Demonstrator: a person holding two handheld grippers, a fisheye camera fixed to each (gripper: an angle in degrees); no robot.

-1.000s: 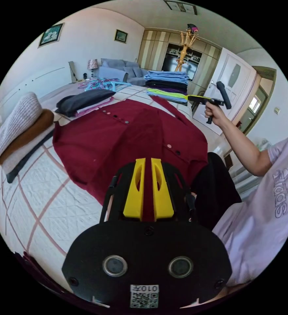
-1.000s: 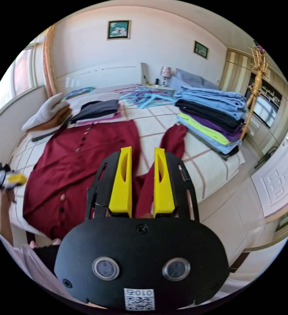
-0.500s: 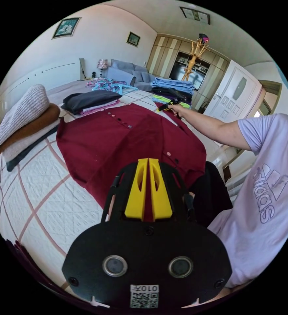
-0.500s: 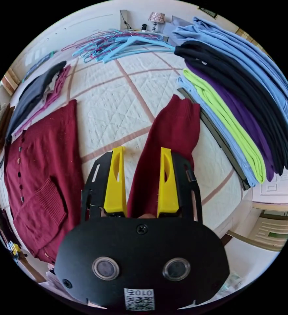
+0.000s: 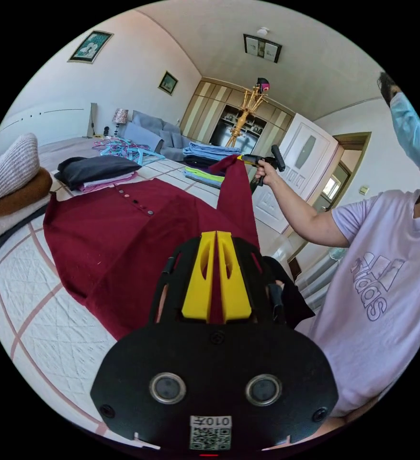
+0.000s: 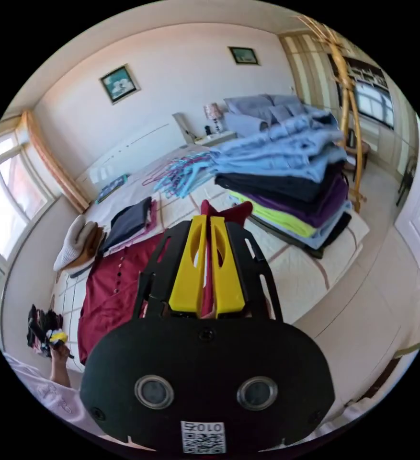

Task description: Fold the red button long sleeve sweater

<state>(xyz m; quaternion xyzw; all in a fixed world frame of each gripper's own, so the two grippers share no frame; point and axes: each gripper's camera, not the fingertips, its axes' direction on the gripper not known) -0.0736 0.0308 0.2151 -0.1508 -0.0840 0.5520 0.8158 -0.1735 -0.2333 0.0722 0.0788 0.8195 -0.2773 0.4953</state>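
Note:
The red button sweater [image 5: 123, 225] lies spread on the quilted bed [image 5: 42, 306], buttons facing up. My left gripper [image 5: 216, 235] is shut on its near edge, and a strip of red cloth shows between the yellow jaws. A hand at the far side holds my right gripper [image 5: 246, 159], which has one sleeve lifted off the bed by the cuff. In the right gripper view my right gripper [image 6: 209, 221] is shut on that sleeve, with the cuff [image 6: 230, 211] sticking out past the tips. The sweater body [image 6: 109, 292] lies below, and my left gripper [image 6: 51, 335] is at its lower left.
A tall stack of folded clothes [image 6: 286, 182] sits close beside the lifted sleeve. Blue hangers [image 6: 181, 172], a dark folded pile [image 5: 95, 167] and a knit pile [image 5: 8, 187] ring the sweater. A person in a lilac T-shirt [image 5: 377, 297] stands at the bed's edge.
The right gripper went from open around the flat sleeve to shut on its cuff and lifted it off the bed. The left gripper stayed shut on the near edge.

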